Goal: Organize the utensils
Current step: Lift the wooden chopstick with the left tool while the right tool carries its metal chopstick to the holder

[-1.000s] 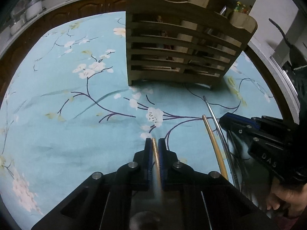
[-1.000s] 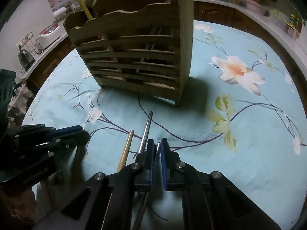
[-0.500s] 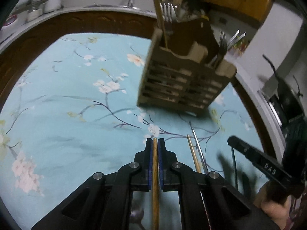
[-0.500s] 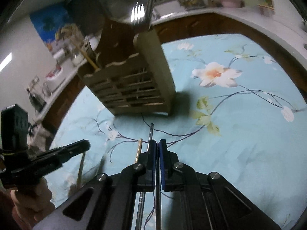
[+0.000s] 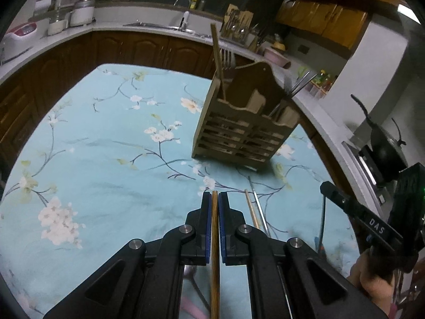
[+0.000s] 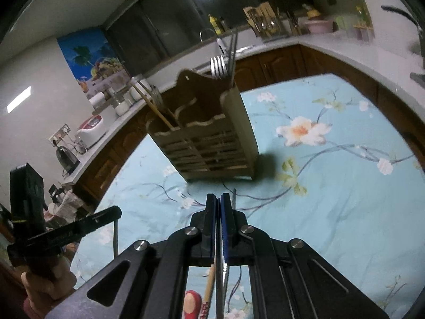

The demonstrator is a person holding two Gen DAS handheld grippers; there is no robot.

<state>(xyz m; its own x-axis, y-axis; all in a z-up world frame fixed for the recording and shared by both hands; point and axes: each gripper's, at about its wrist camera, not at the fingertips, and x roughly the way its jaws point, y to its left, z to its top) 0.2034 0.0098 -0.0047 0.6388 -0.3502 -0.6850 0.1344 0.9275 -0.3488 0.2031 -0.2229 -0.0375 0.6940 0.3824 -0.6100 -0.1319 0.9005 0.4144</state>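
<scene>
A slatted wooden utensil holder (image 5: 243, 130) stands on the floral blue tablecloth; it also shows in the right wrist view (image 6: 209, 143), with forks and a wooden chopstick in it. My left gripper (image 5: 215, 199) is shut on a wooden chopstick (image 5: 214, 252), lifted above the table in front of the holder. My right gripper (image 6: 218, 202) is shut on a thin metal chopstick (image 6: 219, 265), also raised. A wooden chopstick (image 5: 251, 210) and a metal chopstick (image 5: 259, 207) lie on the cloth between the grippers. The right gripper shows at the right of the left wrist view (image 5: 358, 212).
The tablecloth (image 5: 106, 159) covers a round table. Kitchen counters with a sink (image 5: 159, 25), a rice cooker (image 6: 89, 130) and a kettle (image 6: 66, 156) ring the table behind the holder. A spoon (image 5: 194, 281) lies under my left gripper.
Both grippers rose from the cloth and tilted up, each carrying its chopstick. The holder now appears smaller and farther. Two chopsticks stayed on the cloth.
</scene>
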